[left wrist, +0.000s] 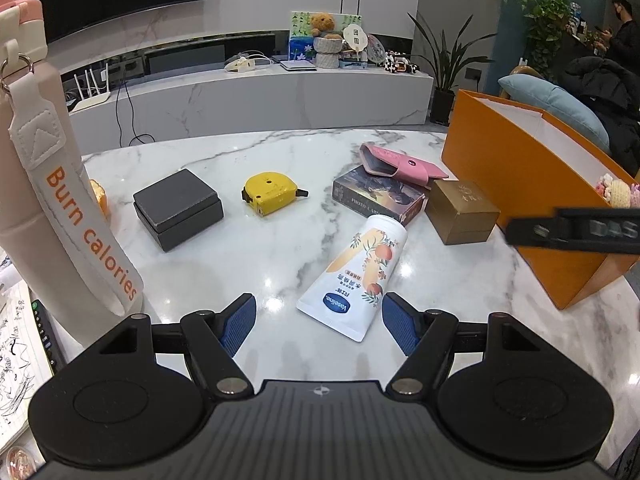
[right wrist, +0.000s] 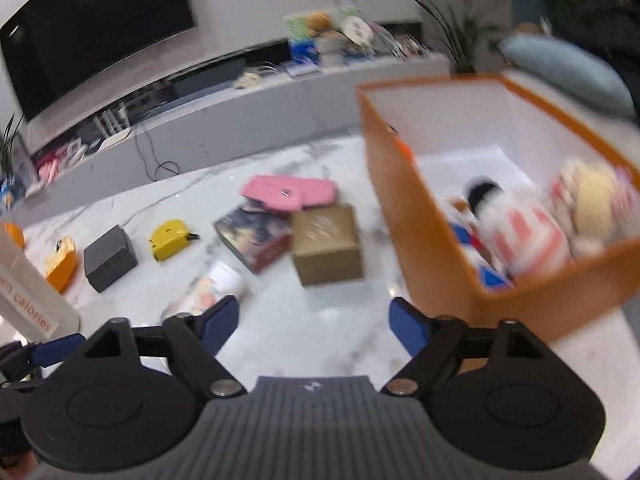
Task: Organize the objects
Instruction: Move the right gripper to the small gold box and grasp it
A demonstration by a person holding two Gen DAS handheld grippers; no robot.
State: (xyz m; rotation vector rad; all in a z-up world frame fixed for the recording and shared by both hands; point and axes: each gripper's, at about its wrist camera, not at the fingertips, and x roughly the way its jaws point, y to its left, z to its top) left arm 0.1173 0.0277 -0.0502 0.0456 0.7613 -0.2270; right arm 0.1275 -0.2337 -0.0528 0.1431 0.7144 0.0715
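My left gripper (left wrist: 319, 322) is open and empty, low over the marble table, with the flat end of a white Vaseline tube (left wrist: 357, 273) lying between its fingertips. Beyond lie a dark grey box (left wrist: 178, 208), a yellow tape measure (left wrist: 271, 193), a card box (left wrist: 378, 196) under a pink case (left wrist: 400, 165), and a brown box (left wrist: 462, 211). My right gripper (right wrist: 314, 322) is open and empty, higher up, left of the orange box (right wrist: 432, 216), which holds a doll (right wrist: 516, 232) and plush toys (right wrist: 592, 200). The right view is blurred.
A pink bottle (left wrist: 36, 184) with a "Burn calories" strap stands at the left, next to a notebook (left wrist: 16, 356). An orange item (right wrist: 60, 262) lies by the grey box. A TV bench (left wrist: 256, 96) stands behind the table. A person (left wrist: 622, 36) stands at the far right.
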